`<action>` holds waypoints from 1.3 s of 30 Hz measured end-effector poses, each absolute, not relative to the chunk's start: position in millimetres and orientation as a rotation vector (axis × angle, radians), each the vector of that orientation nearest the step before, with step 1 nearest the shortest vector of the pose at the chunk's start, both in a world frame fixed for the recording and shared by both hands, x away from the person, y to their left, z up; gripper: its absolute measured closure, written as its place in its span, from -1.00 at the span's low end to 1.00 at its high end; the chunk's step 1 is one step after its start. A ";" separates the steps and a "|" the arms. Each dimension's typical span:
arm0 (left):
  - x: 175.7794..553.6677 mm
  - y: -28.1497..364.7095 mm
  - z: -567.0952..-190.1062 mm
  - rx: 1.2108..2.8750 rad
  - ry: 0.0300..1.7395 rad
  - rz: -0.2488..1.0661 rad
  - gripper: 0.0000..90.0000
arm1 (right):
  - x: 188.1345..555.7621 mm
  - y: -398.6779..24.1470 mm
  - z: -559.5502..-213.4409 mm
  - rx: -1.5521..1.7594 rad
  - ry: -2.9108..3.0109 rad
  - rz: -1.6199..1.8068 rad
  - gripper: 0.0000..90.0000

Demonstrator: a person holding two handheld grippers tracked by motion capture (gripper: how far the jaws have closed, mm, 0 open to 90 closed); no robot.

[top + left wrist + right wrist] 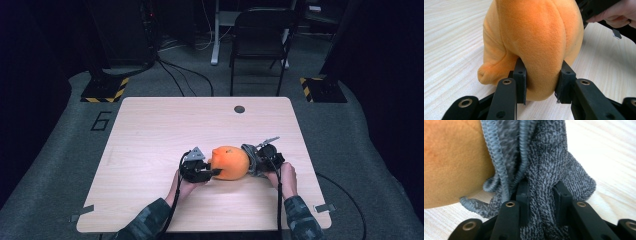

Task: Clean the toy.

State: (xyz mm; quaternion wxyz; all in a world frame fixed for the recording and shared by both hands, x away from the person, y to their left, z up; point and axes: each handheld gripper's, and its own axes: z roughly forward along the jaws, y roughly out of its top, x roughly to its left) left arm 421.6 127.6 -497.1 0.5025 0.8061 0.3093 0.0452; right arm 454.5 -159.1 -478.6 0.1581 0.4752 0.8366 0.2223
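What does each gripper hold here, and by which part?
The left gripper pinches the orange plush toy by its lower end. The right gripper pinches a bunched fold of the grey knitted cloth beside the toy.

The support surface is a light wood-grain table [150, 135] with rounded corners and a dark round grommet hole [239, 109] near its far edge. An orange plush toy [230, 162] lies on the tabletop near the front edge, with grey knitted fabric [251, 161] touching its right side.
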 end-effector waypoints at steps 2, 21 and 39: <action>421.6 128.0 -497.0 1.947 0.750 0.101 0.49 | 453.2 -163.5 -471.1 1.356 2.375 0.667 0.57; 421.6 128.0 -496.9 1.949 0.748 0.103 0.49 | 411.3 -134.2 -390.9 1.116 2.292 1.105 0.57; 422.2 126.8 -497.4 1.963 0.742 0.122 0.02 | 417.8 -116.5 -419.5 1.100 2.341 0.984 0.57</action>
